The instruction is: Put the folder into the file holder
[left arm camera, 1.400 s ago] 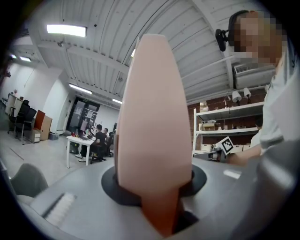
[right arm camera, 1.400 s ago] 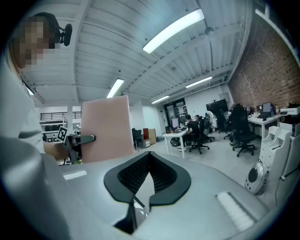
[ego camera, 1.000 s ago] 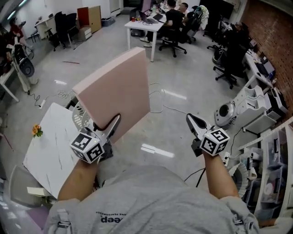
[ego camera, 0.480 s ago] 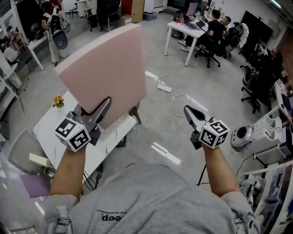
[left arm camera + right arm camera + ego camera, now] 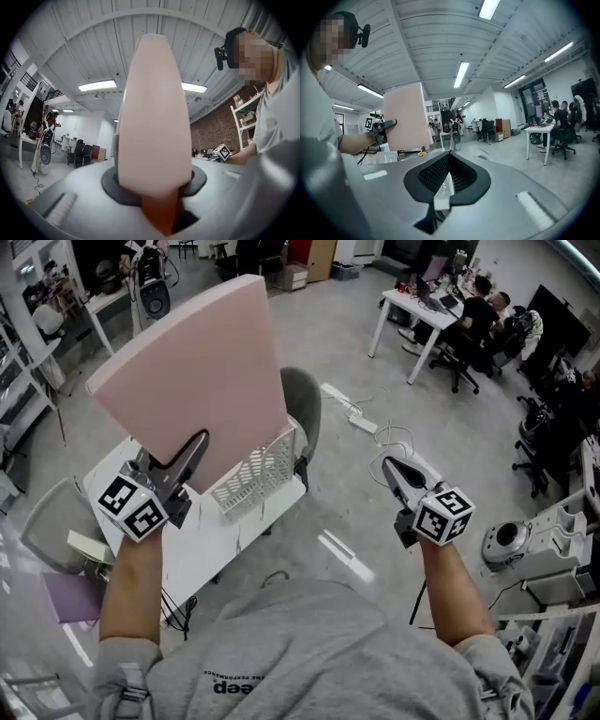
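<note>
White table [image 5: 211,540] on a grey polished floor [image 5: 375,381]; open office, desks and chairs behind. A white mesh file holder [image 5: 258,474] stands on the table. Pink folder [image 5: 192,390] raised, tilted, over the holder's left side, its lower edge clamped between the left gripper [image 5: 192,448] jaws. Right gripper [image 5: 389,467] closed, empty, well apart.

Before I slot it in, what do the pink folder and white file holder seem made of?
Folder: matte pale pink, likely plastic or coated card; it stands flat and stiff, no glare. File holder: white, painted metal mesh or moulded plastic, can't tell which; walls show a fine grid of holes.
</note>
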`<state>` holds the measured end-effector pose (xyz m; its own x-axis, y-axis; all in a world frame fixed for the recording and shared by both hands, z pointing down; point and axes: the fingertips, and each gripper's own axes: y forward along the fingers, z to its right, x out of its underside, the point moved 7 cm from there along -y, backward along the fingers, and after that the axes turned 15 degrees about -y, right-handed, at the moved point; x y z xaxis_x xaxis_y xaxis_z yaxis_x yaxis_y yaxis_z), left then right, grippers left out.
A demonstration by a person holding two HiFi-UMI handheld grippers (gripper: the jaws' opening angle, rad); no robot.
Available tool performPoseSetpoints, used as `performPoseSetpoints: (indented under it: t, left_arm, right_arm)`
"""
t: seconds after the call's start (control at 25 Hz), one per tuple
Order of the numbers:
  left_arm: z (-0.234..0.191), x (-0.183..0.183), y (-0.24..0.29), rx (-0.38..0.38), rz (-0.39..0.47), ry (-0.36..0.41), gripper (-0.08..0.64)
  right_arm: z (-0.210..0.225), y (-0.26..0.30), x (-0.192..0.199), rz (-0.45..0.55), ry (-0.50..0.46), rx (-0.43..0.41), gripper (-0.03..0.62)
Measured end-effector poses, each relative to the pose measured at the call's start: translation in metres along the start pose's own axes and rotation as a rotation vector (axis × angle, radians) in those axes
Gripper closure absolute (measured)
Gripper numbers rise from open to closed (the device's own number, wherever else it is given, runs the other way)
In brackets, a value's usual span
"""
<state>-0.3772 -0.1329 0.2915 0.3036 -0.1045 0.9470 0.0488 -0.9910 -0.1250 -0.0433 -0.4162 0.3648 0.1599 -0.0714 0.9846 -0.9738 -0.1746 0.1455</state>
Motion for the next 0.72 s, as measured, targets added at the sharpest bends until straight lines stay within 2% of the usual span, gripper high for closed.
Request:
performPoseSetpoints:
  t: [0.72]
  left_arm:
    - [-0.072,0.094,-0.001,0.038,-0.062,-0.056,0.362]
  right_arm:
    - [-0.006,0.045,0.022,-0.078,0.014,0.007,0.589]
